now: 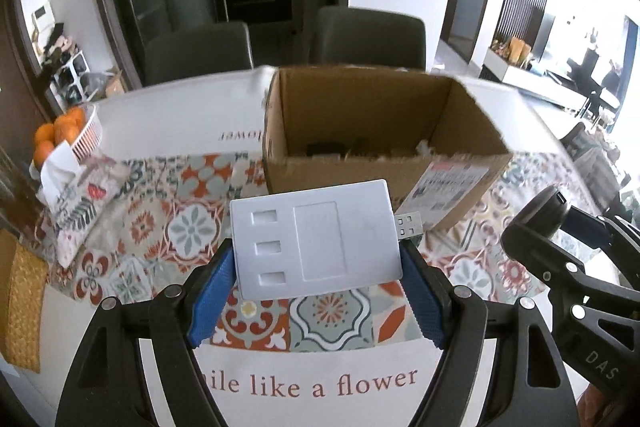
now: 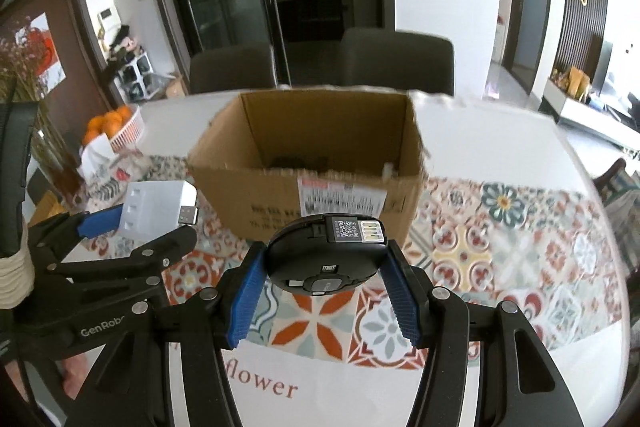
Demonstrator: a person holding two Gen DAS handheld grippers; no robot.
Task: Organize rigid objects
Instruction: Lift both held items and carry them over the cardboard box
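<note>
- We see the left gripper (image 1: pixel 318 263) with its ribbed blue jaws clamped on the two side edges of a flat white plastic hub (image 1: pixel 316 237); the hub is a smooth rectangle with three small slots, a raised panel and a metal USB plug (image 1: pixel 409 224) jutting from one end; it hangs above the worktop (image 1: pixel 304 387), in front of the box
- The right gripper (image 2: pixel 324 267) grips a round black device (image 2: pixel 326 253) by its rim; the device is matte and disc-shaped, with a QR label and gold contacts on its upper edge
- The cardboard box (image 2: pixel 248 195) stands open on the patterned tile-print cloth (image 2: pixel 500 239); its corrugated rim is ragged, a printed label sits on the near wall; we cannot make out the dark things on its floor
- The cloth's printed lettering is partly cut off by the grippers
- A white slatted basket (image 1: pixel 89 135) of oranges (image 1: pixel 60 131) sits at the far left, half hidden by a tissue pouch (image 1: pixel 76 203)
</note>
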